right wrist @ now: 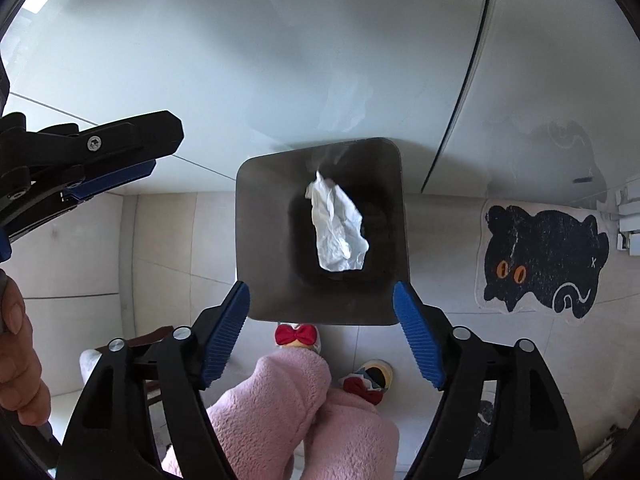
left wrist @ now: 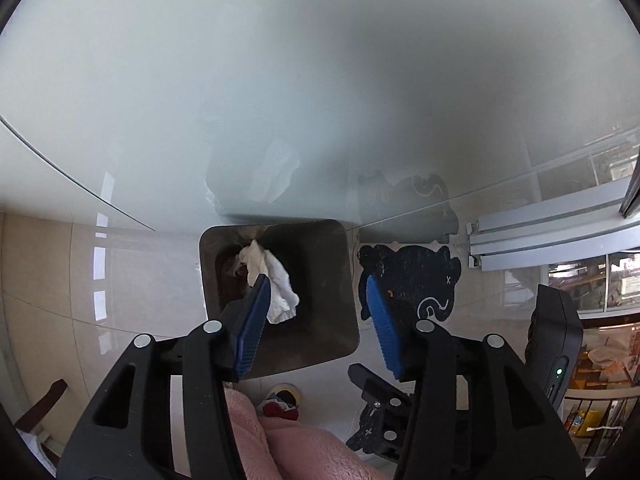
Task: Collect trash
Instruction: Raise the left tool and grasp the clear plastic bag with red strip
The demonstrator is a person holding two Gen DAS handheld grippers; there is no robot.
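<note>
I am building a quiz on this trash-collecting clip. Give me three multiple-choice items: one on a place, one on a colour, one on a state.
1. Where is the crumpled white tissue in the right wrist view?
A. over the open trash bin
B. on the cat-shaped rug
C. on the pink sleeve

2. What colour are the pads on the right tongs?
A. red
B. blue
C. green

3. How do the right tongs stand?
A. shut on the tissue
B. shut on nothing
C. open, gripping nothing

Answers:
1. A, the tissue shows against the dark inside of the trash bin.
2. B, both ribbed pads are blue.
3. C, the pads stand wide apart beside the bin's near corners.
</note>
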